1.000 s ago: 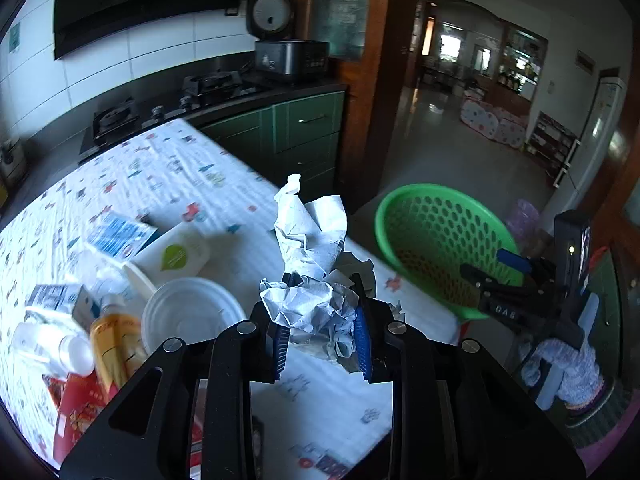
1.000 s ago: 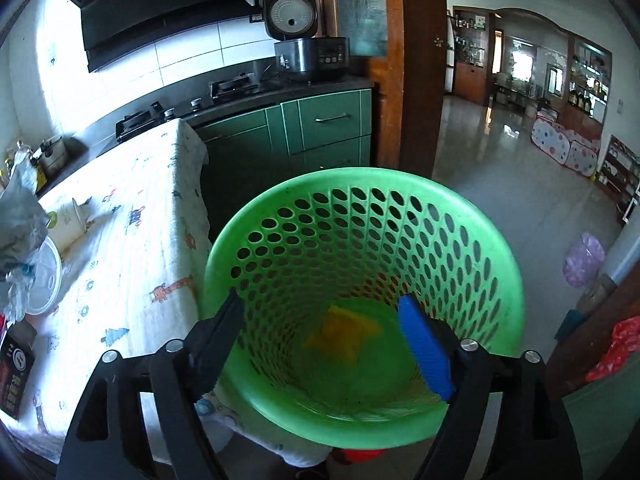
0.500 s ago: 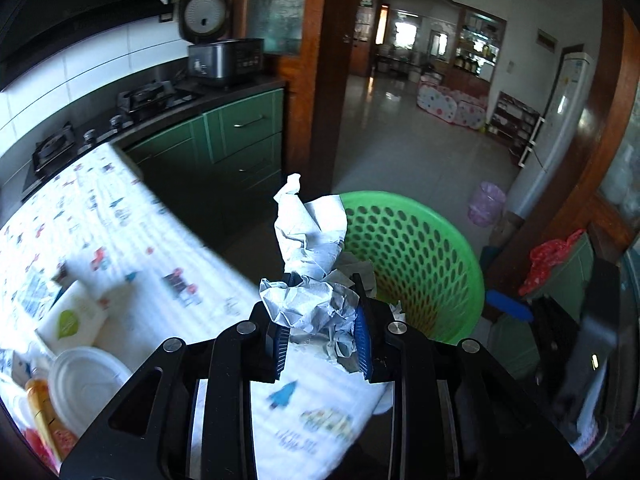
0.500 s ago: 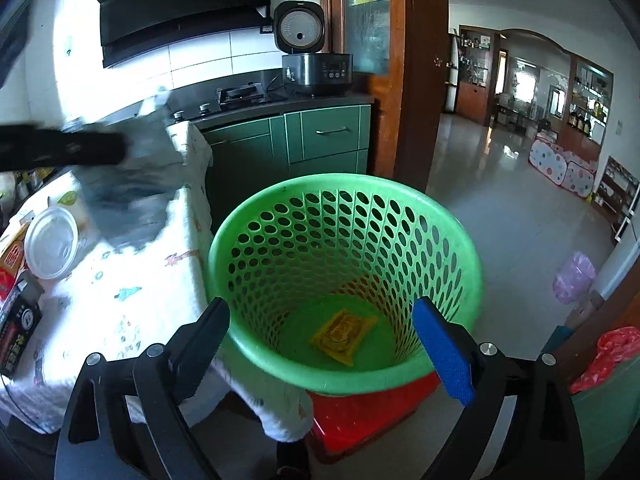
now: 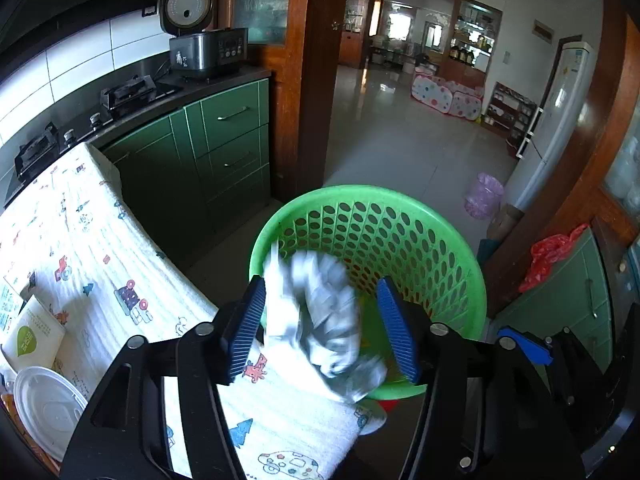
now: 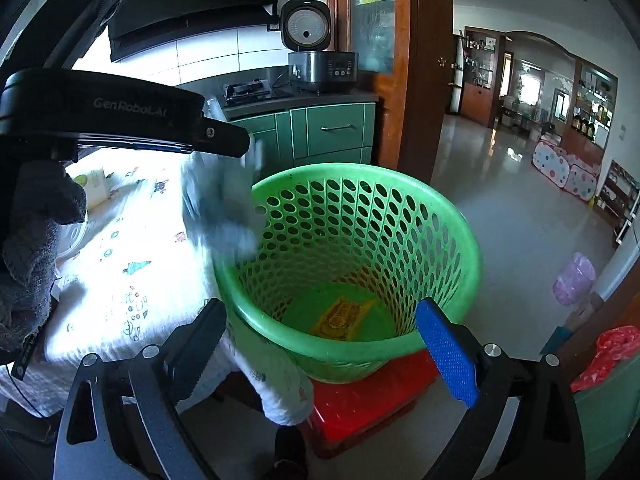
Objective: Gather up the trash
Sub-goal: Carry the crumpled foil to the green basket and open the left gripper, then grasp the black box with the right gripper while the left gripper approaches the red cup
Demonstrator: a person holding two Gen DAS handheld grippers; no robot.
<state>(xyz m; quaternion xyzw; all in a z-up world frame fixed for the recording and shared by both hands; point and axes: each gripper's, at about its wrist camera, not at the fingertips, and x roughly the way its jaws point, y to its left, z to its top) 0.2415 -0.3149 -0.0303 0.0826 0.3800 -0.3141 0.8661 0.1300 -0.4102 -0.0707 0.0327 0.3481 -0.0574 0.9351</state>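
My left gripper (image 5: 320,328) is open above the near rim of the green perforated basket (image 5: 420,240). A crumpled grey-white paper wad (image 5: 320,312) is blurred between its spread jaws, touching neither pad, over the basket's edge. The right wrist view shows the same wad (image 6: 220,208) in the air at the basket's left rim (image 6: 256,192), under the left gripper's body (image 6: 120,112). My right gripper (image 6: 320,344) is open and empty, jaws either side of the basket's near wall. A yellow wrapper (image 6: 340,316) lies on the basket floor.
The basket stands on a red stool (image 6: 368,396) beside the table with a patterned white cloth (image 5: 100,248). A white lid (image 5: 44,408) and a paper carton (image 5: 32,336) lie at the table's left. Green cabinets (image 5: 224,152) stand behind.
My left gripper carried the paper wad from the table to over the basket, then opened; the wad has left the pads and is falling. The right gripper stayed open by the basket.
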